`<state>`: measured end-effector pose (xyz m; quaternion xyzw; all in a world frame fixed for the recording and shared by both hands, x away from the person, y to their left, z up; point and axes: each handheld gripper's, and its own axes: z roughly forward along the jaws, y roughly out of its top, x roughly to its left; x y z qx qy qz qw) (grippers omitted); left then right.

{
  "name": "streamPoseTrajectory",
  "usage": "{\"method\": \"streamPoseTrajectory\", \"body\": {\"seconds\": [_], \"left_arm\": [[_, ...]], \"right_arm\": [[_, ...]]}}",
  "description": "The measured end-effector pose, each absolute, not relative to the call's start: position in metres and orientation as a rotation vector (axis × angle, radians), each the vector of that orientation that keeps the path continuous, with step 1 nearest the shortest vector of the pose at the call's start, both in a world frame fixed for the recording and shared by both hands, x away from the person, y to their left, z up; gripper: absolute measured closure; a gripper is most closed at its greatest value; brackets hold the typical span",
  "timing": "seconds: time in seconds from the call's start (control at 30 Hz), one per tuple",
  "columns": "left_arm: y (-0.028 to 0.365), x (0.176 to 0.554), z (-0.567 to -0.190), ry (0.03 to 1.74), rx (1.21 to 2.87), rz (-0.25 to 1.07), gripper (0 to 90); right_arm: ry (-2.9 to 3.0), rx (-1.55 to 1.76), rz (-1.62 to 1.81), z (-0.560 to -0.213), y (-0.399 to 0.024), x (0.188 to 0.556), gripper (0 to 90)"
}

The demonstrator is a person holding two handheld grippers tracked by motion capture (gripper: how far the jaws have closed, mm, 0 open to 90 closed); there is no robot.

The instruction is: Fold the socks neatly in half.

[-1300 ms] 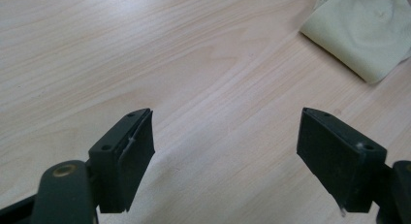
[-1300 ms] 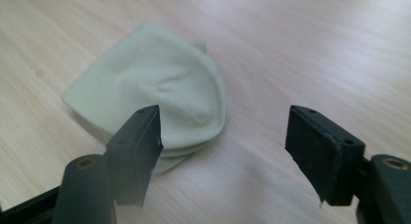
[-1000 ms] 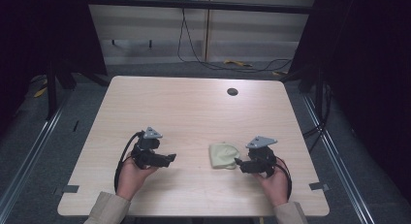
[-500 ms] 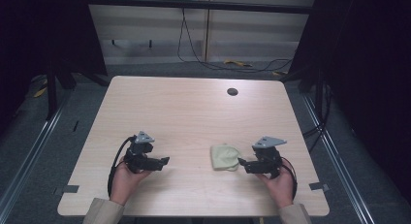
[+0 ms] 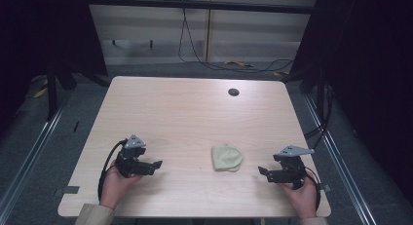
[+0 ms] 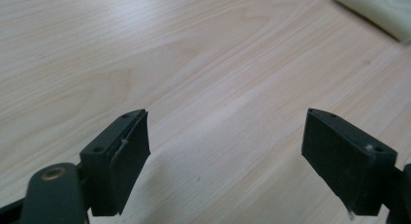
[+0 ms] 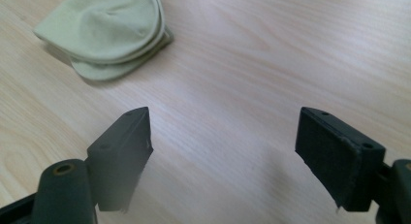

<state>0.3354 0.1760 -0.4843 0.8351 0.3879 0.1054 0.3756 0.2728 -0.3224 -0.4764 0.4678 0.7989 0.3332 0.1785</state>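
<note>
Cloth [image 6: 383, 10] cut off at left gripper view's edge.

1. The folded cloth [image 5: 227, 158] is pale yellow-green, plain, with no print.
2. The surface [image 5: 195, 113] is light wood with fine, pale brown grain lines.
3. The left gripper [image 5: 155, 165] has a black body, black jaws and a grey top plate.
4. The right gripper [image 5: 263, 172] is likewise black with a grey plate.
5. A small round spot [image 5: 234, 92] on the surface is dark.
6. The floor [image 5: 44, 132] is grey.
</note>
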Motion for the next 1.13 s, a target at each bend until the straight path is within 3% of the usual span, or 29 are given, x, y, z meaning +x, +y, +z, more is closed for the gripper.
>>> {"method": "streamPoseTrajectory", "body": {"seconds": [0.8, 1.13], "left_arm": [[0.232, 0.331, -0.508, 0.994, 2.215, 0.348, 14.6], [0.242, 0.329, -0.516, 0.928, 2.162, 0.359, 8.4]], "right_arm": [[2.259, 1.283, 0.917, -0.499, -0.34, 0.267, 12.9], [2.259, 1.28, 0.934, -0.5, -0.341, 0.268, 12.7]]}}
